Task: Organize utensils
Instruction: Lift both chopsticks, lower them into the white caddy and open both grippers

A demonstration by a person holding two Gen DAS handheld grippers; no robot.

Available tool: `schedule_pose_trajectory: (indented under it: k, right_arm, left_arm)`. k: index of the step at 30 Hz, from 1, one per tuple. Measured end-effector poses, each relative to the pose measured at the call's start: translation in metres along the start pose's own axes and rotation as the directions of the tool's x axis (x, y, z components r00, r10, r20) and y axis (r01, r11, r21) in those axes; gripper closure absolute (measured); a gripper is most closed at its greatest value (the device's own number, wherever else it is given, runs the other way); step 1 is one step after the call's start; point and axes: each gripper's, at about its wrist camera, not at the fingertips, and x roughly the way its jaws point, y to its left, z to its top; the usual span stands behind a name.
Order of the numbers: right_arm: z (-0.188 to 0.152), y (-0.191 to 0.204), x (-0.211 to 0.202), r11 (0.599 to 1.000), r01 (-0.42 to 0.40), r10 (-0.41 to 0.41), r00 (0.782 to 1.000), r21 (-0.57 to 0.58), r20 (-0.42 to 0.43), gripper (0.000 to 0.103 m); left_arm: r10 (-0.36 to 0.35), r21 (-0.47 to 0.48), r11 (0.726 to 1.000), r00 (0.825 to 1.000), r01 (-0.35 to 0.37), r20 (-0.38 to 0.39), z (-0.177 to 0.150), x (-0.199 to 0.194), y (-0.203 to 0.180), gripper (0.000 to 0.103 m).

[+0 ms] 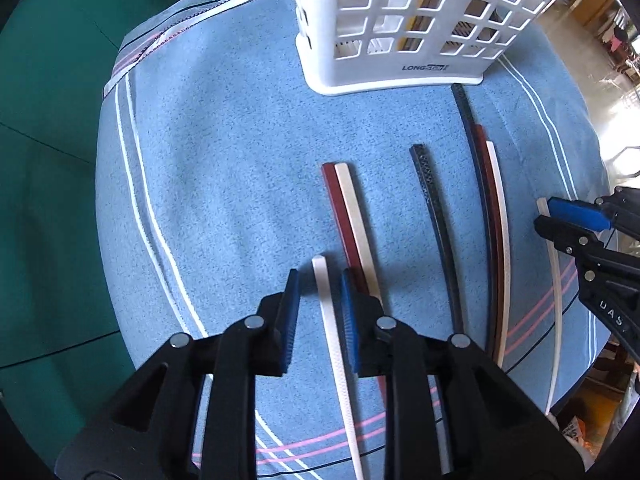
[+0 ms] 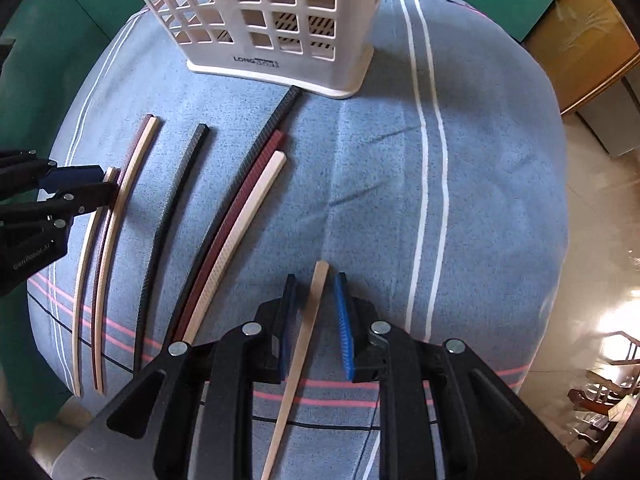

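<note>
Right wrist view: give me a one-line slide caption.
Open right gripper straddles a cream chopstick on the blue cloth, white basket ahead.

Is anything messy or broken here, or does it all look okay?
Nothing looks broken or spilled. The chopsticks lie loose in rows on the blue cloth, not yet in the white basket, which stands upright. Each open gripper, left and right, has one pale chopstick between its fingers.

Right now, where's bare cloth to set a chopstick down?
Free: the cloth right of the beige chopstick between the right claw pads, and the patch left of the white basket. Crowded: the row of chopsticks between the claws, up to the black one touching the basket base.
</note>
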Motion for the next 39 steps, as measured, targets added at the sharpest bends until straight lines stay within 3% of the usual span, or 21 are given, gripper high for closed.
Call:
schedule_pose_trajectory:
  k: [2, 6, 9, 11, 13, 15, 18, 23, 24, 26, 30, 32, 35, 37, 39]
  right_arm:
    - [-0.006, 0.0, -0.003, 1.0, -0.01, 0.01, 1.0, 0.01, 0.006, 0.094]
    - [-0.009, -0.005, -0.01, 0.997, -0.065, 0.063, 0.997, 0.04, 0.044, 0.096]
    - [-0.021, -0.01, -0.033, 0.996, -0.077, 0.071, 0.991, 0.05, 0.115, 0.096]
    - [-0.03, -0.013, -0.063, 0.993, -0.104, 0.094, 0.977, 0.046, 0.192, 0.096]
    - [-0.043, -0.016, -0.103, 0.99, -0.135, 0.119, 0.95, 0.038, 0.288, 0.096]
    - [-0.052, -0.016, -0.13, 0.988, -0.15, 0.13, 0.926, 0.029, 0.353, 0.096]
    - [-0.068, -0.021, -0.174, 0.988, -0.154, 0.13, 0.877, 0.014, 0.463, 0.096]
    - [-0.082, -0.012, -0.228, 0.986, -0.169, 0.144, 0.785, -0.015, 0.603, 0.096]
    - [-0.083, -0.013, -0.237, 0.985, -0.17, 0.143, 0.765, -0.016, 0.628, 0.096]
    - [-0.079, -0.014, -0.26, 0.984, -0.178, 0.135, 0.706, -0.01, 0.695, 0.096]
    - [-0.061, -0.027, -0.315, 0.976, -0.216, 0.111, 0.557, 0.014, 0.823, 0.096]
    - [-0.057, -0.033, -0.337, 0.978, -0.203, 0.068, 0.507, 0.043, 0.859, 0.096]
    - [-0.039, -0.037, -0.352, 0.982, -0.163, -0.015, 0.453, 0.1, 0.891, 0.096]
    - [-0.026, -0.04, -0.35, 0.98, -0.158, -0.042, 0.428, 0.12, 0.903, 0.096]
    - [-0.011, -0.044, -0.337, 0.979, -0.134, -0.084, 0.426, 0.155, 0.901, 0.096]
  left_arm:
    - [-0.008, -0.002, 1.0, 1.0, 0.008, 0.01, -0.001, -0.001, -0.002, 0.095]
    - [-0.03, -0.032, 0.999, 0.998, 0.031, 0.052, -0.014, -0.009, 0.0, 0.097]
    - [-0.028, -0.055, 0.998, 0.99, 0.035, 0.135, -0.032, -0.037, 0.004, 0.097]
    - [-0.038, -0.066, 0.996, 0.978, 0.053, 0.206, -0.041, -0.065, 0.008, 0.097]
    - [-0.041, -0.074, 0.995, 0.952, 0.067, 0.305, -0.054, -0.105, 0.013, 0.097]
    - [-0.037, -0.08, 0.994, 0.922, 0.074, 0.386, -0.065, -0.137, 0.016, 0.097]
    - [-0.031, -0.084, 0.993, 0.857, 0.086, 0.514, -0.076, -0.187, 0.021, 0.097]
    - [-0.029, -0.092, 0.988, 0.742, 0.121, 0.669, -0.087, -0.247, 0.028, 0.097]
    - [-0.023, -0.098, 0.987, 0.71, 0.129, 0.704, -0.088, -0.26, 0.031, 0.097]
    - [-0.005, -0.119, 0.982, 0.652, 0.146, 0.758, -0.088, -0.286, 0.039, 0.097]
    - [0.014, -0.152, 0.969, 0.576, 0.193, 0.817, -0.066, -0.315, 0.044, 0.097]
    - [0.043, -0.196, 0.955, 0.549, 0.223, 0.835, -0.056, -0.33, 0.052, 0.097]
    - [0.095, -0.238, 0.933, 0.454, 0.271, 0.886, -0.04, -0.342, 0.06, 0.097]
    - [0.099, -0.251, 0.914, 0.427, 0.318, 0.899, -0.027, -0.34, 0.065, 0.097]
    - [0.111, -0.27, 0.906, 0.432, 0.326, 0.895, -0.012, -0.33, 0.062, 0.097]
